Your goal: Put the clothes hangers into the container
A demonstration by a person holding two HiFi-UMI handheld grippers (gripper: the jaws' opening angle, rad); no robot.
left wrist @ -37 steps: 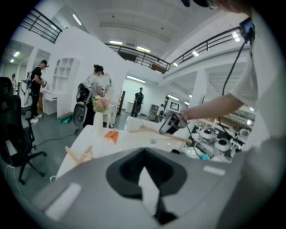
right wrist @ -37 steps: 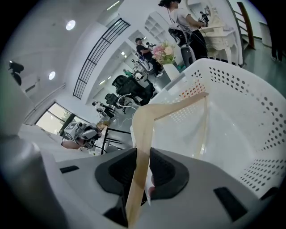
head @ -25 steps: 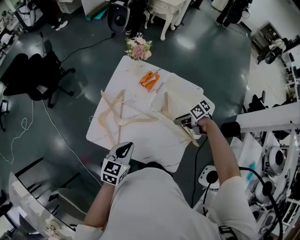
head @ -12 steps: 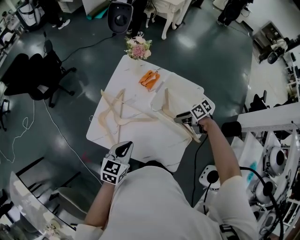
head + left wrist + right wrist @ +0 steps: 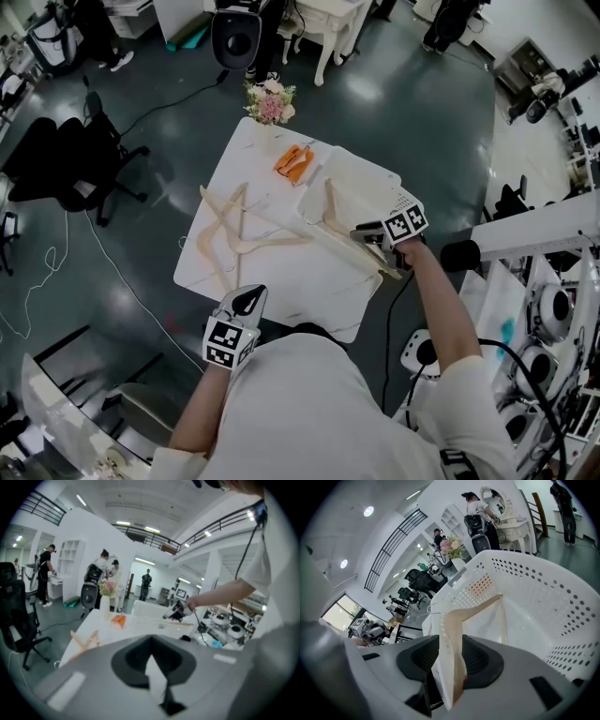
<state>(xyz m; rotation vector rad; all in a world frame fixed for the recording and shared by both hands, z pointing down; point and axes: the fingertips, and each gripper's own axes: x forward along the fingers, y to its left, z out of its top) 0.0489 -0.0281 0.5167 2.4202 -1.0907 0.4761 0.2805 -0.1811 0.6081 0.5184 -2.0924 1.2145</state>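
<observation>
The right hand-held gripper (image 5: 367, 236) has just been opening its jaws, now loose around a pale wooden clothes hanger (image 5: 330, 208) that leans into the white perforated plastic basket (image 5: 364, 176) at the white counter's (image 5: 281, 277) 2 o'clock. The left hand-held gripper (image 5: 247, 300) is closed and empty.

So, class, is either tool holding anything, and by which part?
Nothing. The right tool has just been opening its jaws; one arm of a wooden hanger stands loose between them. The left tool is empty.

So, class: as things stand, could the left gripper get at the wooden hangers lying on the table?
Probably yes. The left gripper hovers at the table's near edge, empty, with the loose hangers just beyond it and nothing between; its shut jaws would need opening.
</observation>
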